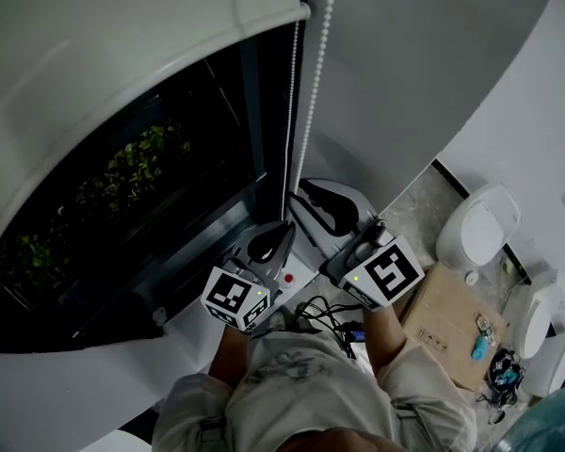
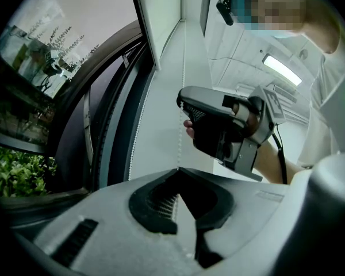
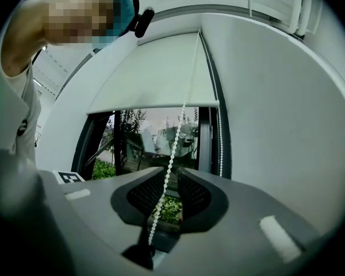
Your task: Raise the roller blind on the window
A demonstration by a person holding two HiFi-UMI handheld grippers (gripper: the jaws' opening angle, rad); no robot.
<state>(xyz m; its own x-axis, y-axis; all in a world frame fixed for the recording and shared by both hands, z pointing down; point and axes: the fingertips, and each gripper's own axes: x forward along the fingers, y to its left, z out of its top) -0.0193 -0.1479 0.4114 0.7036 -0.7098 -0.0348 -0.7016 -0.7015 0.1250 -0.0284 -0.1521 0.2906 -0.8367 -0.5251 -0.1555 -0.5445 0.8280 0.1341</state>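
Jaws of the left gripper [image 2: 178, 170] closed tip to tip on a strand of the bead chain [image 2: 180, 151]; jaws of the right gripper [image 3: 171, 176] apart, the chain hanging free between them. Beyond, the roller blind [image 3: 155, 79] partly raised, its bottom bar crossing the upper window [image 3: 155, 140]
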